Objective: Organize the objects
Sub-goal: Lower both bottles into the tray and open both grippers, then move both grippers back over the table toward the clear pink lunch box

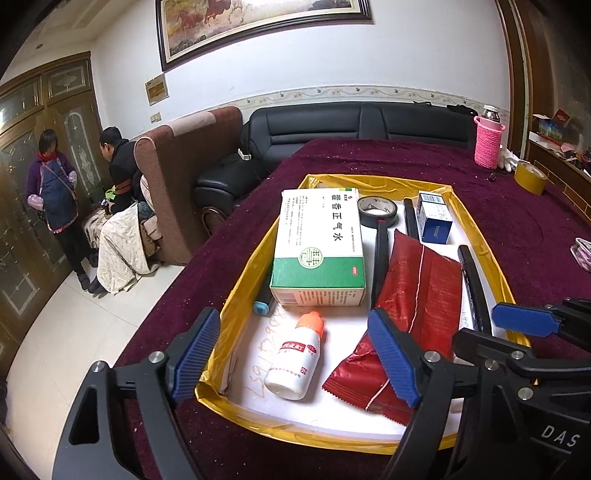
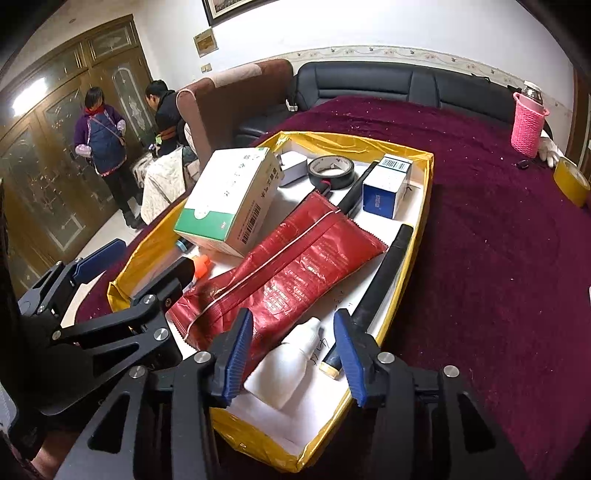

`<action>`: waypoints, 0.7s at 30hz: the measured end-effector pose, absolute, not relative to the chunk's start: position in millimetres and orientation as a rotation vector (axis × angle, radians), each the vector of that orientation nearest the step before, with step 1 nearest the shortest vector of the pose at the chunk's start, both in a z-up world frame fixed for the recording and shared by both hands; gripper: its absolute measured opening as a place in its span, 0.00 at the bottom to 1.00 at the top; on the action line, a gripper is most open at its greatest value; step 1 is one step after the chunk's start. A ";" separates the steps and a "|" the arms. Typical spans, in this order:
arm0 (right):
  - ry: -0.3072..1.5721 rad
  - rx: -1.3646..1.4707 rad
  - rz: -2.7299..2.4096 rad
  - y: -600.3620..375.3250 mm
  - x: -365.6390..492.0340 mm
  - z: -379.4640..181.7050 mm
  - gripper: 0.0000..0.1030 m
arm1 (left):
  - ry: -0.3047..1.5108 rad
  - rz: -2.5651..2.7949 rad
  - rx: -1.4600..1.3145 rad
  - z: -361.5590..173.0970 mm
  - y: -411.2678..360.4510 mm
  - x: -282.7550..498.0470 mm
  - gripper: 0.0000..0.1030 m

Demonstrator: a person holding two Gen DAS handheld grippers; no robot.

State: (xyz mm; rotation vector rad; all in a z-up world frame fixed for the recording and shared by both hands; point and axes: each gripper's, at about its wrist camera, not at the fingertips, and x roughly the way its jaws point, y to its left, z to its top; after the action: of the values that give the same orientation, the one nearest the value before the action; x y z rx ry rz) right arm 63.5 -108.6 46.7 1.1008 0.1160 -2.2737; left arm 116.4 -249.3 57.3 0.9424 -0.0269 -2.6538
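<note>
Yellow-rimmed tray (image 1: 476, 218) crowded with green box (image 1: 319, 243), red packet (image 1: 406, 306), both grippers' jaws apart, empty

Our living room behind the black sofa (image 1: 365, 125)

Left of the sofa we see a brown armchair (image 1: 184, 166), then wooden doors (image 1: 44, 147); above hangs a framed painting (image 1: 258, 26) on white wall.
</note>
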 end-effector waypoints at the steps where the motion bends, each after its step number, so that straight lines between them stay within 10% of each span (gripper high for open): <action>1: 0.099 1.096 -2.270 -106.2 62.9 47.7 0.56 | -0.026 -2.654 0.941 58.8 -248.6 116.9 0.83; 21: -0.128 1.063 -2.334 -29.9 54.1 62.6 0.74 | -0.185 -2.689 0.901 84.6 -195.9 120.5 0.89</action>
State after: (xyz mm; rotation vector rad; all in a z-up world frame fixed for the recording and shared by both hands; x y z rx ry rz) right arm 54.1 -29.9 62.6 1.0628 -0.1279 -2.3336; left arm 120.5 -195.9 84.6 0.9013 -0.1849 -2.6890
